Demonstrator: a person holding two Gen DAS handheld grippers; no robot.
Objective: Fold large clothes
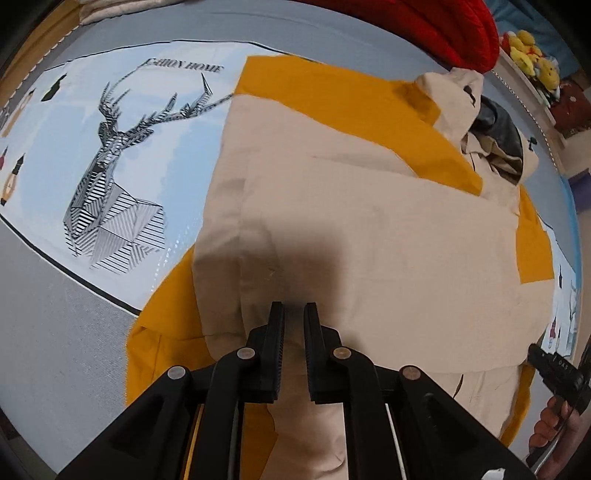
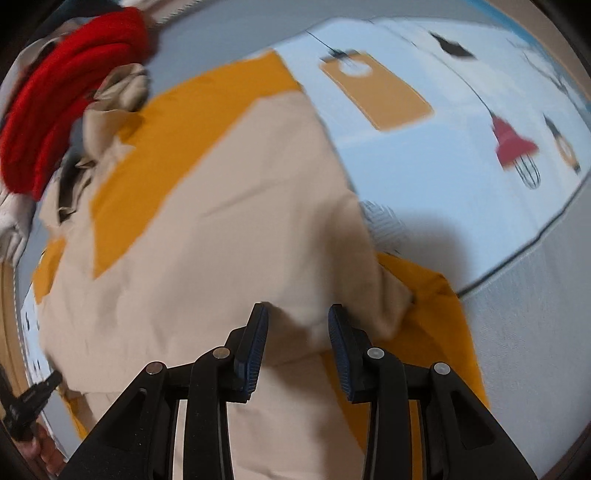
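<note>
Bed with a printed cover (image 1: 110, 92) (geometric deer head, hanging-lamp motifs) fills both views; a beige and mustard hooded jacket (image 1: 369, 221) lies spread flat across it, hood (image 1: 491, 122) at the far end next to a red knitted item (image 1: 443, 26). 2 beige panels look already laid inward over the mustard body, so the judgement is: mid-fold, sleeves or sides done, lengthwise fold not yet made. Left gripper (image 1: 294, 310) points steeply down over the near beige hem area, jaws nearly together with a narrow gap; no cloth visibly pinched between them, fabric sits beneath. Right gripper (image 2: 298, 312) also points down over the jacket's near edge, jaws partly apart, beige cloth showing in the gap, but the right view is blurred and I cannot tell if the pads press on it. In the left view the right gripper's tip and the person's hand (image 1: 554, 424) show at the lower right edge. Next move likely calls for both tools to pinch the near hem at 2 spaced points, then carry it toward the hood, keeping the layers aligned.
</note>
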